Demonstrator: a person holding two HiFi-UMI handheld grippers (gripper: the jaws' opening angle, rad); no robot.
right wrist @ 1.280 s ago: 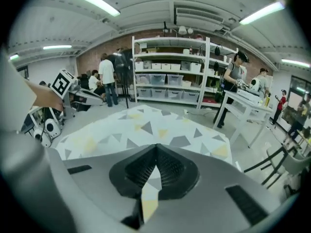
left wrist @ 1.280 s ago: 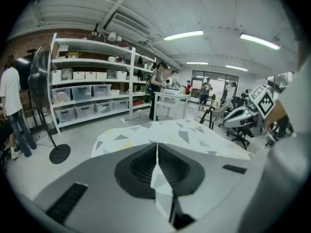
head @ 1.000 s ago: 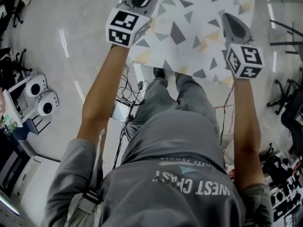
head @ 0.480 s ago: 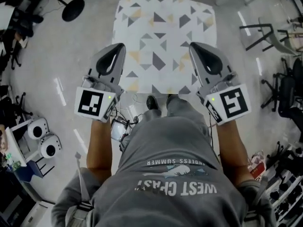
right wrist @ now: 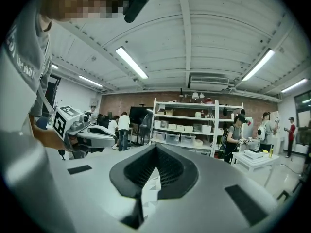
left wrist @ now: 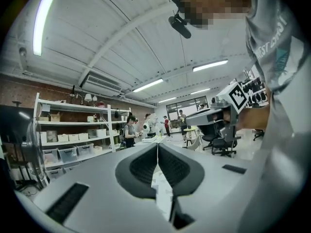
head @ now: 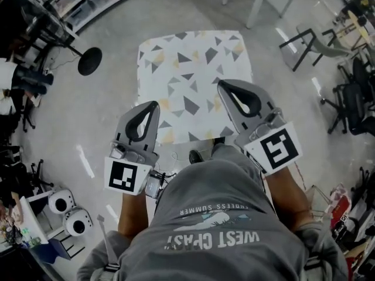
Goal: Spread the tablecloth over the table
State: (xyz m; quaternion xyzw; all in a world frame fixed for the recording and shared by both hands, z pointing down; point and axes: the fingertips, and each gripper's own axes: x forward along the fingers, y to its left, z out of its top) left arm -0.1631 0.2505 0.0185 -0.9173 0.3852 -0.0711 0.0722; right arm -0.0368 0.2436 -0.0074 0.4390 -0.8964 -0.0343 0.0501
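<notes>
The white tablecloth (head: 193,81) with grey and yellow triangles lies flat over the small square table, its edges hanging all round. My left gripper (head: 152,105) and right gripper (head: 222,85) hover high over the cloth's near edge, both pointing level and away from me. Neither touches the cloth. In the left gripper view the jaws (left wrist: 157,145) are shut with nothing between them, and a strip of the cloth (left wrist: 161,188) shows below through the slot. The right gripper (right wrist: 155,148) is likewise shut and empty, with the cloth (right wrist: 150,191) visible underneath.
Office chairs (head: 351,104) stand at the right and a black round stand base (head: 89,61) at the left. White table legs (head: 258,4) are beyond the cloth. Cables (head: 158,177) lie on the floor by my feet. Shelving (right wrist: 189,125) and several people fill the background.
Both grippers have come up and back from the cloth's near edge, where they were a second ago. The cloth stays spread on the table, now seen whole and further below.
</notes>
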